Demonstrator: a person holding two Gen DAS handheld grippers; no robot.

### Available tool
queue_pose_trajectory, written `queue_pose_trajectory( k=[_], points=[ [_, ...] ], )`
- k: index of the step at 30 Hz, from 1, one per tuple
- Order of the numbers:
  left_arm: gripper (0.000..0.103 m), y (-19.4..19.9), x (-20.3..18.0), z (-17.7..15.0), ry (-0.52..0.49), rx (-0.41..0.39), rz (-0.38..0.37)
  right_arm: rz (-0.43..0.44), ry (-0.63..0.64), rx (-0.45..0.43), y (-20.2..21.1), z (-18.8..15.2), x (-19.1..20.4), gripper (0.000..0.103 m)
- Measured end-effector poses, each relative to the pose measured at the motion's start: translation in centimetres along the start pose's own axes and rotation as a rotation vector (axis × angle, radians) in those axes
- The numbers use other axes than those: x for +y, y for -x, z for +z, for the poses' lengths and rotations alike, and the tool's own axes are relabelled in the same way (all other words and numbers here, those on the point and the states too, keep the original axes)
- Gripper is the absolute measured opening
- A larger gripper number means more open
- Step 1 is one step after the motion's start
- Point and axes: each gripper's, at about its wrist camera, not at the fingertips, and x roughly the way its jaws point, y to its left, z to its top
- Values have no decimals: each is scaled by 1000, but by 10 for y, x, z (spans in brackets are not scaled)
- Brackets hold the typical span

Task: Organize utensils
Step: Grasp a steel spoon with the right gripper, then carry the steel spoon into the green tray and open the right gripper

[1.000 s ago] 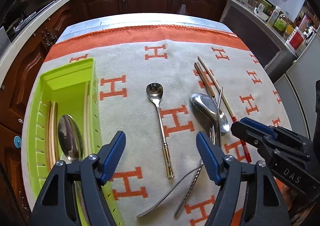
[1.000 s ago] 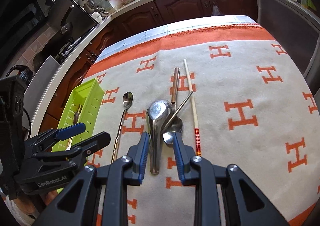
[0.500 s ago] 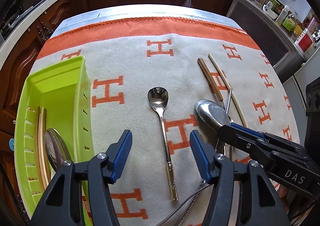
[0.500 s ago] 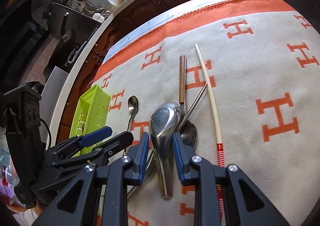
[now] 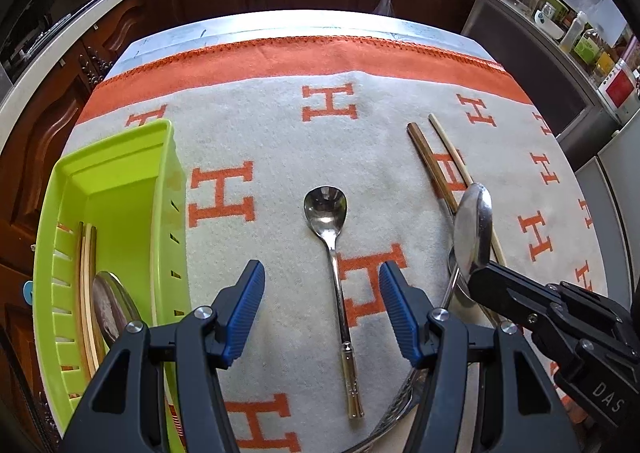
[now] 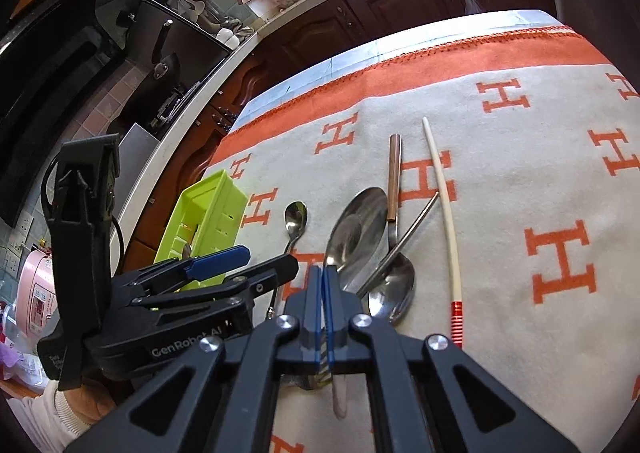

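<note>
Left wrist view
My left gripper (image 5: 322, 313): fingers spread wide apart, holding nothing, hanging over the handle of the small spoon (image 5: 333, 249).
Small spoon: lies flat on the blanket (image 5: 260, 125), bowl away from me, handle running between my left fingers.
Green tray (image 5: 120, 181): at the left edge of the blanket; a spoon and some chopsticks already lie inside.
Large spoon (image 5: 472, 229): held up on edge at the tip of my right gripper (image 5: 486, 279), bowl above the brown chopstick (image 5: 430, 163) and the pale chopstick (image 5: 452, 155).
Risk: the two grippers sit close together, so carrying the large spoon across to the tray could knock my left tool or drag the small spoon askew.
Writing: "DAS" in white on the body of the right tool.

Right wrist view
My right gripper (image 6: 323, 285): blue pads pressed together on the handle of the large spoon (image 6: 356, 233), bowl sticking forward.
Risk: I judge the pinch to be thin, on a smooth metal handle with the heavy bowl far out front; it could swivel or slip out on the way.
Risk: another spoon (image 6: 394, 285) and a metal chopstick (image 6: 408, 237) lie just under the bowl; whether they touch it I cannot tell, but a low carry might catch them.
Pale chopstick (image 6: 442, 205): on the cloth to the right, red band at its near end, well clear.
Green tray (image 6: 208, 209): off to the left, beyond my left gripper (image 6: 240, 259).
Writing: "GenRobot.AI" on the left tool; the blanket repeats an orange "H".
</note>
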Motion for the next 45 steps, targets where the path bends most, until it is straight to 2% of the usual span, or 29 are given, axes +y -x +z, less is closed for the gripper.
queue_pose_trajectory(
  k=[3, 8, 12, 14, 15, 16, 23, 30, 35, 37, 41, 45],
  points=[
    [33, -3, -4, 2, -10, 15, 14, -2, -3, -19, 7, 0, -3, 1],
    [31, -10, -13, -1, -28, 46, 37, -1, -10, -43, 17, -2, -8, 1],
    [31, -12, -17, -2, -43, 40, 53, 4, -28, -46, 20, -3, -12, 1],
    [19, -12, -18, -3, -48, 30, 44, 4, -33, -46, 20, -4, -14, 1],
    [5, -11, -18, -4, -53, 24, 38, 7, -40, -45, 19, -4, -15, 1],
    [3, -11, -18, -4, -53, 20, 28, 9, -44, -44, 19, -4, -16, 1],
    [1, -1, -4, -12, 31, 8, -48, 16, -45, -47, 24, -6, -13, 1],
    [1, 51, 16, -23, 63, -67, -66, 22, -19, -64, 36, -8, 2, 1],
    [2, 92, 45, -38, 93, -121, -19, 52, 17, -55, 40, -12, 27, 1],
    [2, 104, 60, -48, 105, -134, 24, 70, 42, -43, 38, -15, 42, 1],
    [2, 112, 93, -68, 153, -125, 76, 110, 102, -5, 31, -19, 75, 1],
    [2, 108, 122, -88, 207, -89, 84, 133, 171, 38, 19, -23, 111, 1]
  ],
)
